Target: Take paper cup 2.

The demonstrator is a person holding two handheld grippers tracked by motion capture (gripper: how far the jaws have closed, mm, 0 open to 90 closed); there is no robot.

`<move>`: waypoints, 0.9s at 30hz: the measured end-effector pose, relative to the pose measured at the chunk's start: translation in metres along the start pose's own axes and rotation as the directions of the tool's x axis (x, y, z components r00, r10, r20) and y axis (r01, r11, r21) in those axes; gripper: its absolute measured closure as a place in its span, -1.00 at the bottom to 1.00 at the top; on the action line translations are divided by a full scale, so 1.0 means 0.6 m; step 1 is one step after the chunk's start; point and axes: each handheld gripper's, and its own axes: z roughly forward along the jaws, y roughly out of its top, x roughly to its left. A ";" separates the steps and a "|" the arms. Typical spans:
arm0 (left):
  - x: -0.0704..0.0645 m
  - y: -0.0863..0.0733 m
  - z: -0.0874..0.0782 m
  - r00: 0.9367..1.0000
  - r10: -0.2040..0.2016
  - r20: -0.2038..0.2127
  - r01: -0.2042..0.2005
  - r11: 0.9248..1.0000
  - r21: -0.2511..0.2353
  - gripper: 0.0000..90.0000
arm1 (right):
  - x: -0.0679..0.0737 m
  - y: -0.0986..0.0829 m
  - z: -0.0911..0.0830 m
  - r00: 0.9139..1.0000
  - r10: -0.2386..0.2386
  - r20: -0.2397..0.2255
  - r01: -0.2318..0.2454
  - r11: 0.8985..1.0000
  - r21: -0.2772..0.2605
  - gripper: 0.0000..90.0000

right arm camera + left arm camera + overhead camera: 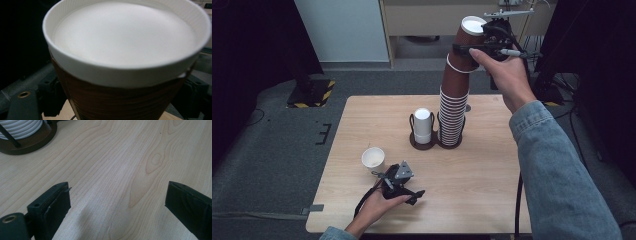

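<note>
While the left gripper (pixel 404 186) rests on the wooden table (pixel 482 190) at its near edge, its jaws stand wide apart with bare wood between them (the left gripper view shows the gap plainly). Just beyond it and a little to its left stands a single white cup (pixel 373 159), upright and open-mouthed, apart from the jaws. Farther in, near the table's middle, sits the dark two-ring cup holder (pixel 435 142): its left ring holds a short stack of white cups (pixel 422 125), upside down, and its right ring holds the tall stack of brown cups (pixel 453 117), also upside down. Above that tall stack, the right gripper (pixel 472 47) is clamped on the brown cup (pixel 468 42), one jaw on each side of its ribbed wall. This cup is lifted and tilted away from the holder, its white base upward, though its rim seems to overlap the stack's top; whether they touch I cannot tell. A denim sleeve (pixel 557 165) reaches up to that hand.
</note>
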 end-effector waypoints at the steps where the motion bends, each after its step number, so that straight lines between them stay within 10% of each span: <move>1: 0.000 0.000 0.000 1.000 0.000 0.000 0.000 1.000 0.000 -0.88 | -0.002 0.000 -0.002 1.000 0.000 0.002 0.000 1.000 -0.002 -0.67; 27: 0.002 -0.001 0.002 1.000 0.000 -0.005 0.000 1.000 0.009 -0.88 | -0.053 -0.034 -0.068 0.999 0.013 0.051 -0.012 1.000 -0.025 -0.67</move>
